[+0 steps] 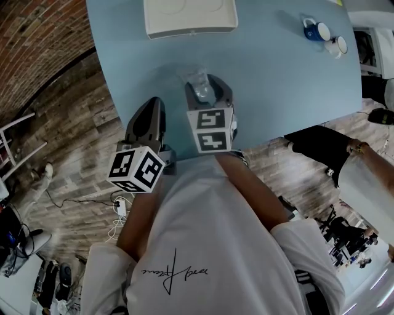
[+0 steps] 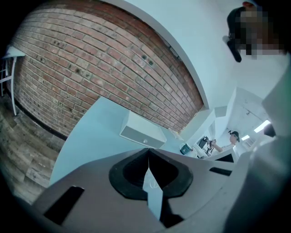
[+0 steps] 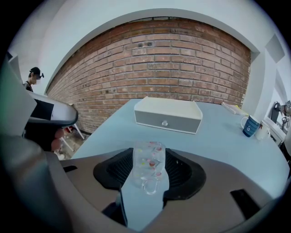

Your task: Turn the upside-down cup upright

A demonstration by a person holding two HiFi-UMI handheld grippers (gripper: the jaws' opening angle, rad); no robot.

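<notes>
A clear glass cup (image 1: 199, 91) with coloured dots stands on the light blue table (image 1: 277, 92) near its front edge. My right gripper (image 1: 207, 83) reaches over it, one finger on each side. In the right gripper view the cup (image 3: 148, 164) fills the gap between the pads, its handle facing the camera, so the right gripper (image 3: 148, 159) is shut on it. The cup's closed end looks to be on top. Left of that, my left gripper (image 1: 154, 106) hovers past the table's edge, above the wooden floor. Its jaws meet at the tips with nothing between them (image 2: 148, 155).
A white drawer box (image 1: 189, 15) sits at the far side of the table, also seen as the box (image 3: 167, 114) beyond the cup. A blue mug (image 1: 314, 29) and a white mug (image 1: 337, 44) stand at the far right. Another person (image 1: 369, 166) is at the right.
</notes>
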